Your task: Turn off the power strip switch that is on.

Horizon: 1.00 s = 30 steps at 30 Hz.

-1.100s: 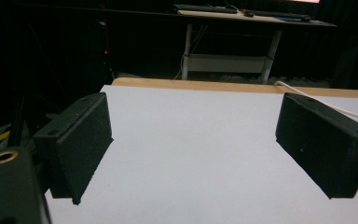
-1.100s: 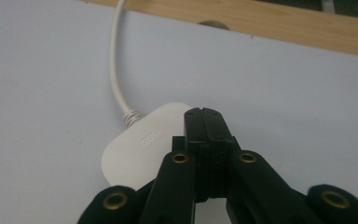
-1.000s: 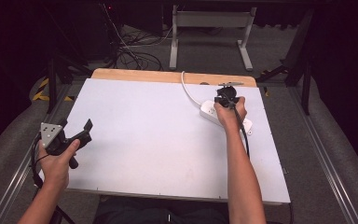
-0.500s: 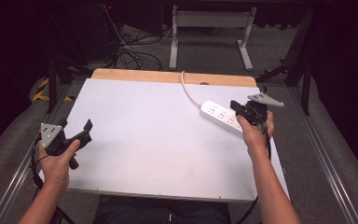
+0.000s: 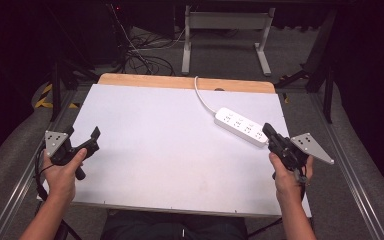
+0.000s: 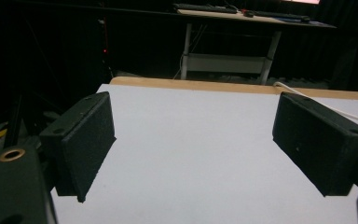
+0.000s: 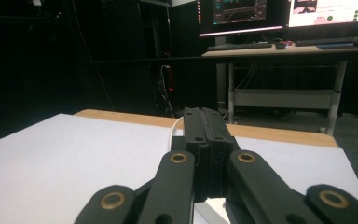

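A white power strip [image 5: 241, 126] lies at the right of the white table top [image 5: 155, 150], its white cable [image 5: 202, 97] running off over the far wooden edge. My right gripper [image 5: 267, 129] hovers just to the near right of the strip, apart from it. In the right gripper view its jaws [image 7: 204, 126] are pressed together with nothing between them, and the cable [image 7: 174, 128] shows behind them. My left gripper [image 5: 82, 134] is held at the table's left edge. Its pads [image 6: 86, 140] stand wide apart over bare table, open and empty.
A wooden strip [image 5: 180, 82] borders the table's far edge. Beyond it stand a metal desk frame [image 5: 225, 30] and loose floor cables [image 5: 140, 55]. Metal rails [image 5: 350, 175] run along both sides of the table. Monitors [image 7: 261, 11] glow at the back.
My right hand has drawn away from above the power strip, to the right and toward the near edge, jaws shut throughout. The left hand has kept still.
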Motion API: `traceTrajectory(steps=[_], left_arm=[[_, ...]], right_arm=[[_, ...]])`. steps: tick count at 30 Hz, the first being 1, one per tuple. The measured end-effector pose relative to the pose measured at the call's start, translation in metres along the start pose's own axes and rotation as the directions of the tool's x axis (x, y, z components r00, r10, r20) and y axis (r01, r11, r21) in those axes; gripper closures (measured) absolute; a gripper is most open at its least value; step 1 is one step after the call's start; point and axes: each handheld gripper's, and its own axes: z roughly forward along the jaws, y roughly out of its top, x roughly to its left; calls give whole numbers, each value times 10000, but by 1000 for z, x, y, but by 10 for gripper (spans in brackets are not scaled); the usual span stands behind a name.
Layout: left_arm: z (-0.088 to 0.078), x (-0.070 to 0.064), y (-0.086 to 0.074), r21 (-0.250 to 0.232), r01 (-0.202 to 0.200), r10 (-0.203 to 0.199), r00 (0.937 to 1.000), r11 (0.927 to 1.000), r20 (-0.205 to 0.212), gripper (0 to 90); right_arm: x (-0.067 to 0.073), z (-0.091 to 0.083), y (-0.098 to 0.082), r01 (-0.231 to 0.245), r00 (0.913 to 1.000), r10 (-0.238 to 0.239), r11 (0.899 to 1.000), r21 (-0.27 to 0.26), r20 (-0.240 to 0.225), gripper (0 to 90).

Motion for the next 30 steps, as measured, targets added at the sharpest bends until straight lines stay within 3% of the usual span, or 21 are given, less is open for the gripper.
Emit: traceTrajectory(steps=[1,4,7,13,15,16,18,19,20,21,25,30], left_arm=[[0,-1,0,-7,20,-20,10000,10000,19,134],[-2,-3,1,-110,-130,130,9999,9999,46,130],[-3,-3,1,-144,-153,154,9998,9998,97,122],[-2,-2,1,-78,-99,100,9999,9999,88,118],[-2,-2,1,-92,-93,94,9999,9999,78,114],[-2,-2,1,-94,-89,90,9999,9999,80,112],[-2,-2,1,-117,-44,44,10000,9999,76,111],[-3,-2,1,-132,-25,26,10000,9999,53,109],[-3,-1,1,-123,-80,81,10000,9999,52,109],[-3,-1,1,-117,-63,63,10000,9999,56,109],[-3,-2,2,-133,-58,58,10000,9999,60,109],[-2,-2,1,-124,-63,63,10000,9999,71,109]], right_arm=[[-2,-4,-2,-214,9997,213,9998,23,112,900],[-4,-6,-4,-262,9994,263,9996,-57,223,900],[-5,-6,-12,-17,9993,10,9998,191,378,900],[-4,-4,-14,223,9992,-226,9997,119,322,872],[-3,-3,-15,299,9990,-302,9995,94,315,775],[-3,-3,-15,307,9987,-308,9995,33,395,683],[-2,-1,-15,217,9983,-213,9997,-67,545,464],[-2,1,-15,93,9982,-82,9998,-192,600,311],[-2,1,-15,93,9982,-82,9998,-192,600,311],[-2,4,-16,57,9980,-51,9999,-93,637,126],[0,5,-18,190,9977,-191,9998,18,658,43],[0,6,-19,374,9975,-375,9993,20,593,24]])
